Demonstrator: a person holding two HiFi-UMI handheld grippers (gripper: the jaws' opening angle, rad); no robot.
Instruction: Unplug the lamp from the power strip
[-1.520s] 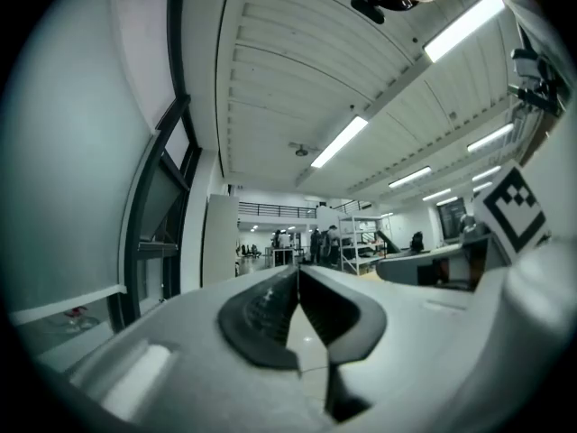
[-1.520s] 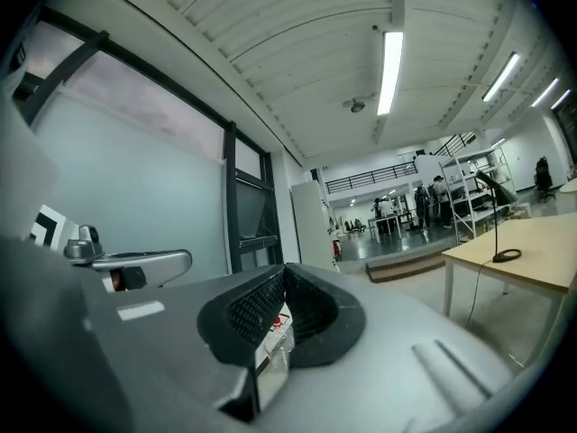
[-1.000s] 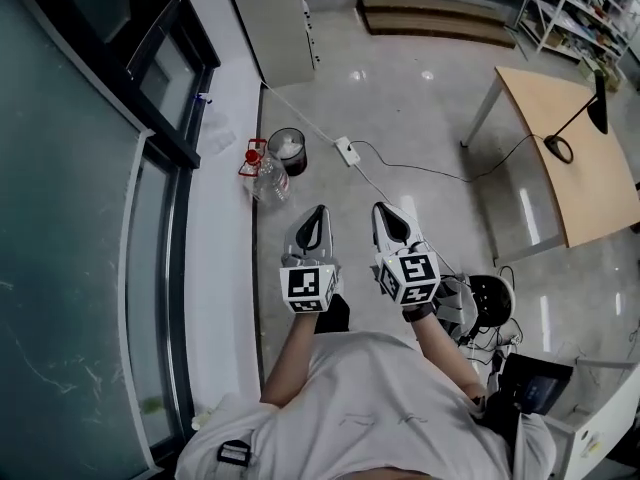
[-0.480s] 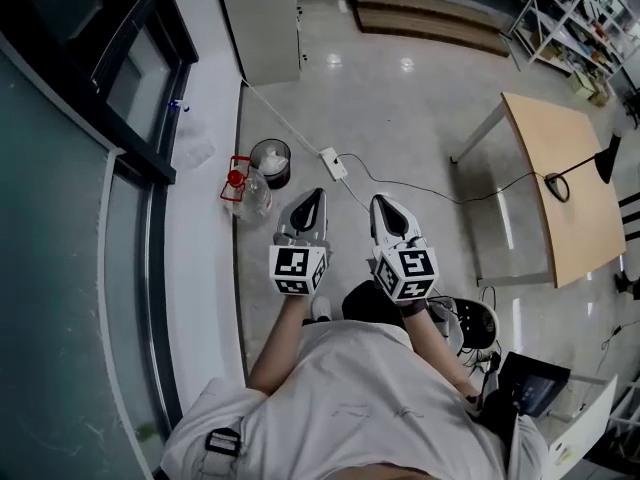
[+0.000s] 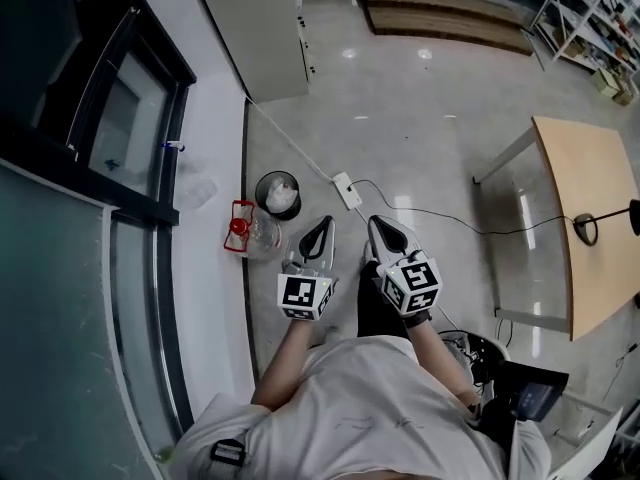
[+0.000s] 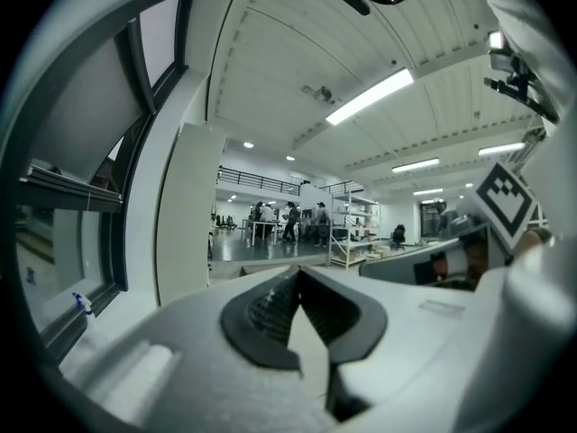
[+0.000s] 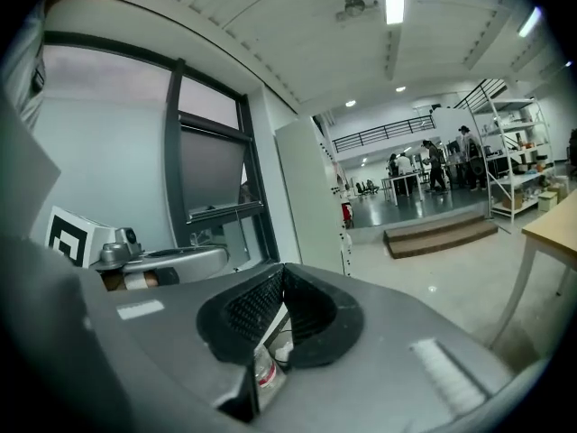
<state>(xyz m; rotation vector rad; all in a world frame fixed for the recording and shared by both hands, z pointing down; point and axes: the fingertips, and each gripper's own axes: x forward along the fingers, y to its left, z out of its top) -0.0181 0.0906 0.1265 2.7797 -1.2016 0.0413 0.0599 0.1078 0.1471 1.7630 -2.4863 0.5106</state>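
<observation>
**A:** Where is the power strip [image 5: 347, 189]?

**B:** It lies on the grey floor [image 5: 440, 98], a little farther away than the tips of both grippers. Nothing touches it. A thin black cable [image 5: 480, 231] goes from it to the right, toward the wooden table [image 5: 600, 168].

**A:** And the lamp?

**B:** The black lamp [image 5: 586, 229] stands on that table, at the right edge of the head view, well apart from the strip.

**A:** What do the claws hold?

**B:** Nothing. The left gripper [image 5: 324, 224] has its jaws closed, tip against tip, and no object is between them. The right gripper [image 5: 377, 222] is the same, with its jaws together and empty. They are side by side and point away from the person.

**A:** What is on the left side?

**B:** A clear bottle [image 5: 250, 234] with a red cap and a dark round bin [image 5: 279, 194] stand on the floor, left of the strip, near the window wall.
</observation>
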